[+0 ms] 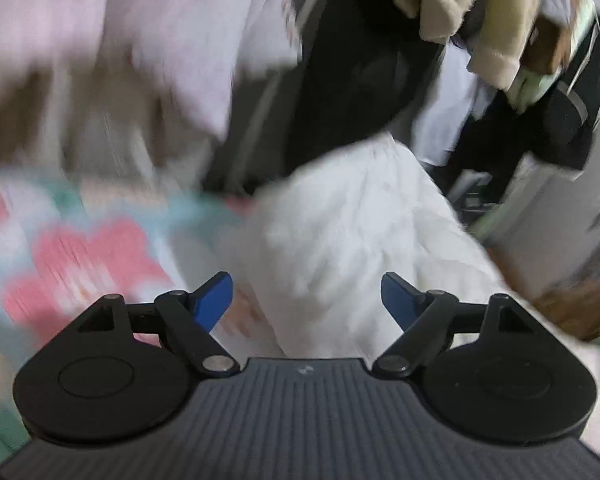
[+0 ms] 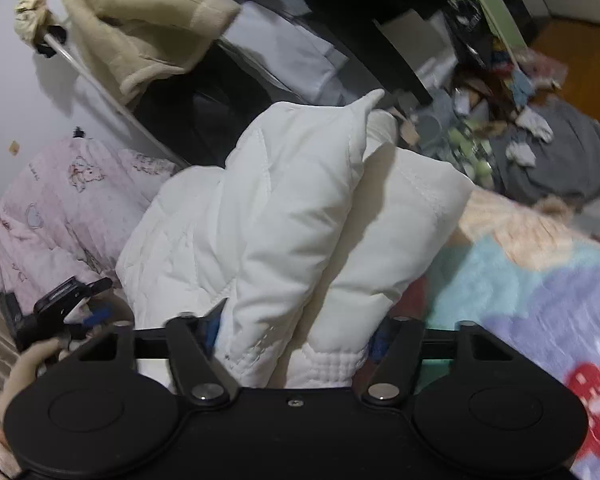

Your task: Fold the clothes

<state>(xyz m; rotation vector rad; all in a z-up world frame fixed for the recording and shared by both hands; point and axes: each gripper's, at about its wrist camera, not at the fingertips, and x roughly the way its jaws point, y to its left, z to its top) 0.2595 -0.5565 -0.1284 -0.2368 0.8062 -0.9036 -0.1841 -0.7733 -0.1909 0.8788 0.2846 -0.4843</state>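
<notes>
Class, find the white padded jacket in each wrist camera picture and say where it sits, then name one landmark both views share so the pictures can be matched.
Left wrist view: the white padded jacket fills the lower centre, running up and right from between the open gripper fingers; blurred.
Right wrist view: the jacket stands folded in the centre, directly ahead of the gripper.
Shared landmark: the beige fleece coat hanging above, top right in the left view, top left in the right.

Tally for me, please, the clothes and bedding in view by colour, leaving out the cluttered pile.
White: 1, padded jacket
Beige: 1, fleece coat
Pink: 1, printed quilt
Multicolour: 1, floral blanket
Total: 4
</notes>
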